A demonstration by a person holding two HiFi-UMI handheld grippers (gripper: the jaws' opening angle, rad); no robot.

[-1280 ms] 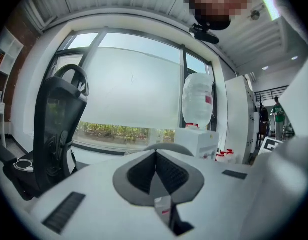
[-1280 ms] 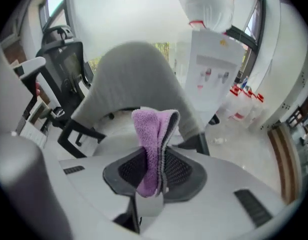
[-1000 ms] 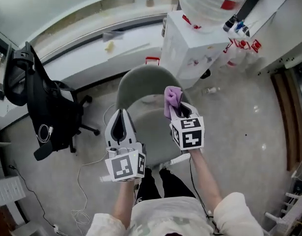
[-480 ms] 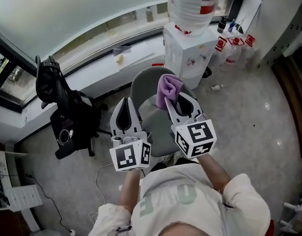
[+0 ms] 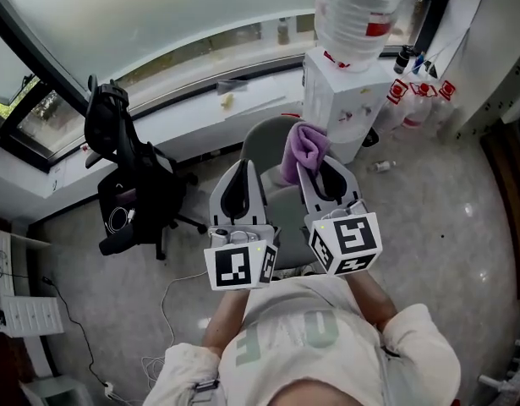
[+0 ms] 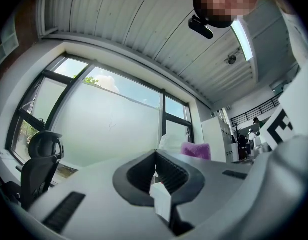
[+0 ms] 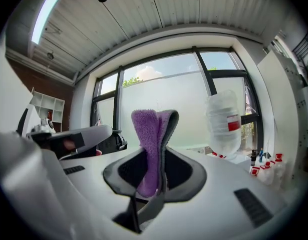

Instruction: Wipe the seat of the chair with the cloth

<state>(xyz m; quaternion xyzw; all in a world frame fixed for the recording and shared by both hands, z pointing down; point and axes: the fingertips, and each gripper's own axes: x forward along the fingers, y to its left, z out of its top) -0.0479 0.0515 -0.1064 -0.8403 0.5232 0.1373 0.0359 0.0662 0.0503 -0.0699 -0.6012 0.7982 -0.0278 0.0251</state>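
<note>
A grey round chair point(image 5: 276, 142) stands below me on the floor, its seat partly hidden by both grippers. My right gripper point(image 5: 314, 161) is shut on a purple cloth point(image 5: 303, 150), which sticks out beyond the jaw tips; the cloth point(image 7: 149, 139) stands upright between the jaws in the right gripper view. My left gripper point(image 5: 240, 169) is shut with nothing in it, its jaws point(image 6: 155, 156) meeting at the tips. Both grippers are held high, pointing up and away from the seat. The cloth point(image 6: 196, 150) also shows in the left gripper view.
A black office chair point(image 5: 128, 176) stands at the left. A white water dispenser point(image 5: 348, 100) with a large bottle point(image 5: 357, 11) is behind the grey chair. Spray bottles point(image 5: 412, 96) stand at the right. A window ledge point(image 5: 183, 100) runs along the back, cables point(image 5: 171, 311) lie on the floor.
The head view has pulled back and shifted. Both grippers rose and now point upward, the cloth still held in the right one.
</note>
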